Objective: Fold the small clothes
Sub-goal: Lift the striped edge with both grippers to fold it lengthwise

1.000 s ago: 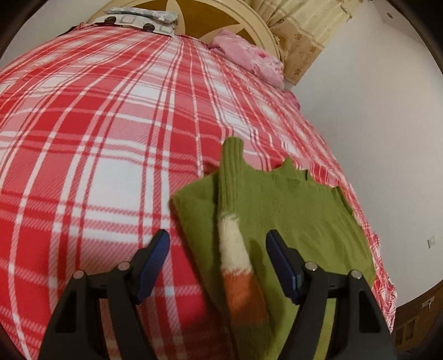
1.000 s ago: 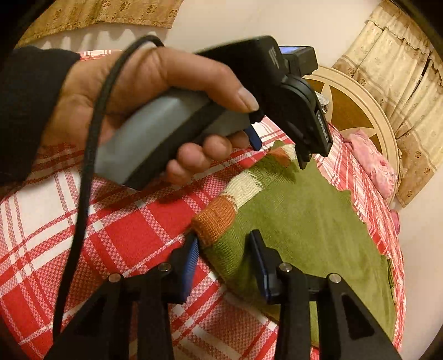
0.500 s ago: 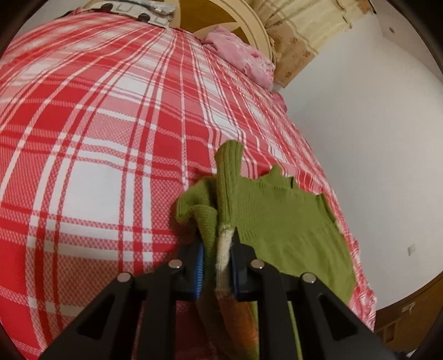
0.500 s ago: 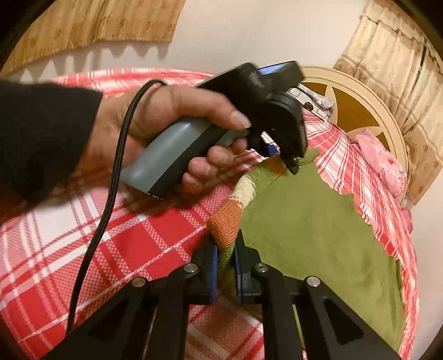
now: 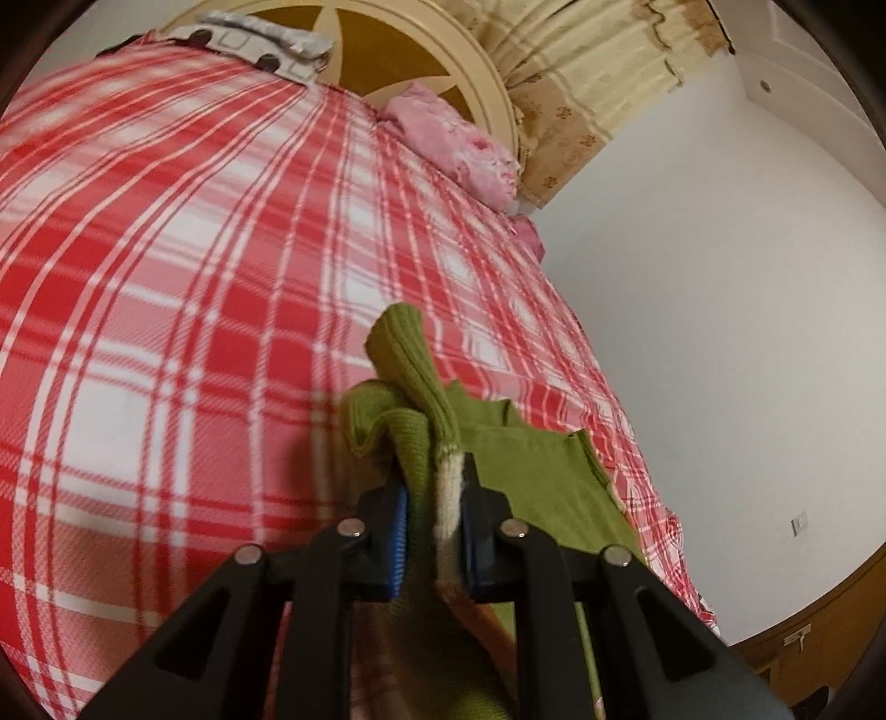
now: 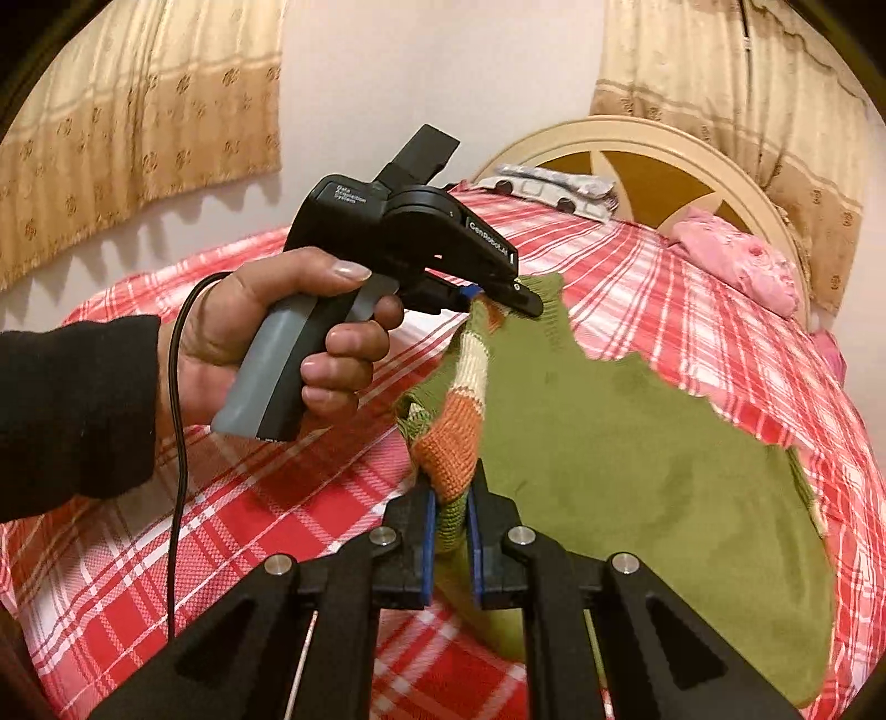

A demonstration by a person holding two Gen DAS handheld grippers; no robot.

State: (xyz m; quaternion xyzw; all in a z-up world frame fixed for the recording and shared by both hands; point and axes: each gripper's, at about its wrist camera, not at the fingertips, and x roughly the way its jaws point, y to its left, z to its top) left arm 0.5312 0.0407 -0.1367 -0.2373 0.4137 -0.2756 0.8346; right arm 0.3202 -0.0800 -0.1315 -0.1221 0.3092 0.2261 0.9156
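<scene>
A small green knit sweater (image 6: 637, 443) with an orange, cream and green striped sleeve (image 6: 465, 387) lies on the red and white plaid bed. My left gripper (image 5: 434, 515) is shut on the sweater's left edge, over the sleeve's cream band and the green side (image 5: 421, 443). It also shows in the right wrist view (image 6: 498, 296), lifted off the bed. My right gripper (image 6: 449, 526) is shut on the same edge nearer the hem, at the sleeve's orange band. The edge hangs raised between the two grippers. The rest of the sweater (image 5: 554, 476) lies flat.
The plaid bedspread (image 5: 166, 304) covers the whole bed. A pink folded cloth (image 5: 459, 149) and a patterned pillow (image 5: 260, 47) lie by the round headboard (image 6: 653, 166). A white wall runs along the bed's right side. Curtains hang behind.
Both grippers closed from open onto the sweater's left edge and sleeve, then lifted it off the bed. The left gripper has risen higher since half a second ago.
</scene>
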